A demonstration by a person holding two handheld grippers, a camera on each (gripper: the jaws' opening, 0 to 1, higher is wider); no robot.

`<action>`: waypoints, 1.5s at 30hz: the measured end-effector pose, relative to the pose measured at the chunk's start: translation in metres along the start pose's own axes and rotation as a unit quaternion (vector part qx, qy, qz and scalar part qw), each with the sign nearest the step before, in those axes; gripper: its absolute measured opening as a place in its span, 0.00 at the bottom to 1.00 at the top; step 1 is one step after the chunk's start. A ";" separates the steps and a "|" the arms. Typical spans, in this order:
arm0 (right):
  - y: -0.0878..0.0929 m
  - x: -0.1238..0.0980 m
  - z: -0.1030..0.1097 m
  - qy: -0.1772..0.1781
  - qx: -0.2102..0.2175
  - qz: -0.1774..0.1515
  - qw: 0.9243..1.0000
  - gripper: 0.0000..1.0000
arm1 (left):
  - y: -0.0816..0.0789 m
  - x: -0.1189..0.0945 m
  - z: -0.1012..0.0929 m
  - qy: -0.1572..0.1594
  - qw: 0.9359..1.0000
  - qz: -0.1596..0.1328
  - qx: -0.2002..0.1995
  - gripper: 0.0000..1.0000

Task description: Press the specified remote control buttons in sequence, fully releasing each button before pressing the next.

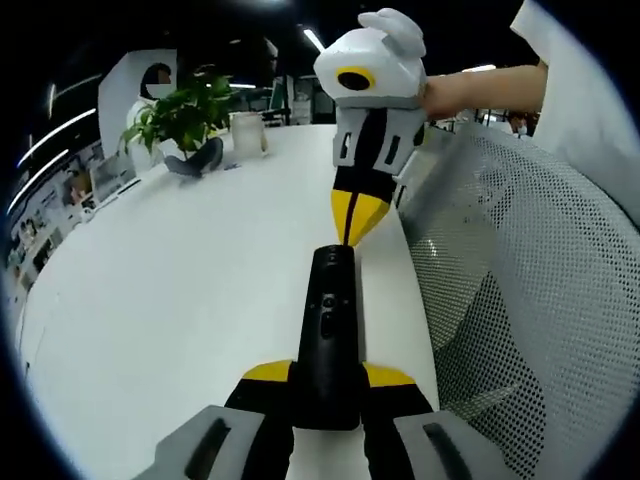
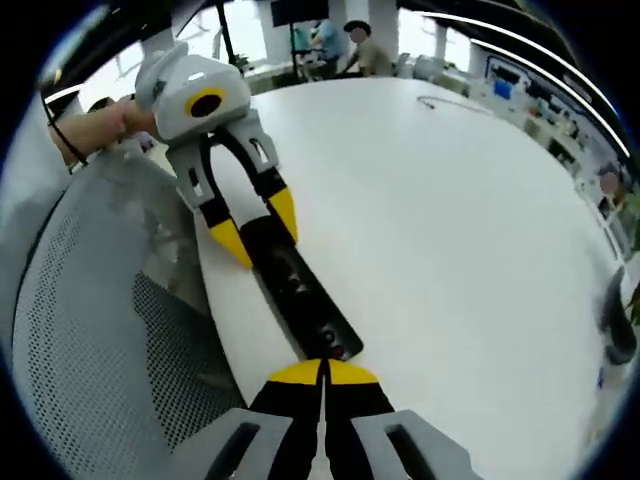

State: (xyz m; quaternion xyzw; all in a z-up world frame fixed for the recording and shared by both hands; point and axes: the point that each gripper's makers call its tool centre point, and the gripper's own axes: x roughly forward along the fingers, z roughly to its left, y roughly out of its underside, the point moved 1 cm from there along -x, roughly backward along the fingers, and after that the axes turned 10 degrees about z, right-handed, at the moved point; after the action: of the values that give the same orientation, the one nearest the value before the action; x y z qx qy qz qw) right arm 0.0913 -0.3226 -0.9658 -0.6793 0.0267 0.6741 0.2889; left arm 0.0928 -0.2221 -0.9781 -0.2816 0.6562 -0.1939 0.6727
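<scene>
A long black remote (image 1: 328, 320) lies along the right edge of the white table (image 1: 180, 300). My left gripper (image 1: 328, 373) is shut on its near end, one yellow-tipped jaw on each side. My right gripper (image 1: 351, 235) comes in from above with its jaws shut together, the tip meeting the remote's far end. In the right gripper view, the right gripper (image 2: 325, 368) sits shut over the remote (image 2: 295, 285) at the end with a small red button (image 2: 340, 350). The left gripper (image 2: 257, 228) straddles the other end. Whether the tip is pressing down cannot be told.
A grey mesh chair back (image 1: 520, 300) stands close against the table edge beside the remote. A potted plant (image 1: 185, 115) and a clear jar (image 1: 247, 133) stand at the far end of the table. A person's hand (image 1: 470, 92) holds the right gripper. People sit in the background (image 2: 350, 40).
</scene>
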 end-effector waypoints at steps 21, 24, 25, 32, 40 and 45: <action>-0.001 0.004 -0.005 0.009 -0.052 0.052 0.997 0.00 | -0.004 0.002 -0.004 0.004 1.000 -0.012 0.011 0.25; -0.003 0.003 -0.006 0.012 -0.057 0.048 0.997 0.00 | -0.004 0.002 -0.006 0.013 1.000 -0.017 0.023 0.24; -0.002 0.003 -0.004 0.009 -0.062 0.051 0.997 0.00 | -0.004 0.002 -0.005 0.014 0.999 -0.019 0.025 0.24; -0.001 0.005 0.000 0.018 -0.163 0.084 0.983 0.00 | -0.004 0.002 -0.006 0.017 0.999 -0.025 0.025 0.25; -0.003 0.008 -0.002 0.015 -0.194 0.118 0.974 0.00 | -0.004 0.003 -0.005 0.017 0.999 -0.032 0.020 0.25; -0.003 0.007 -0.003 0.003 -0.136 0.092 0.986 0.00 | -0.004 0.003 -0.005 0.016 0.999 -0.033 0.020 0.25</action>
State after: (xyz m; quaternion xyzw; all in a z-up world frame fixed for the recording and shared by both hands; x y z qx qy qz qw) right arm 0.0957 -0.3194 -0.9712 -0.7088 -0.0021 0.6933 0.1301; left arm 0.0888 -0.2275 -0.9780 -0.2867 0.6531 -0.2336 0.6608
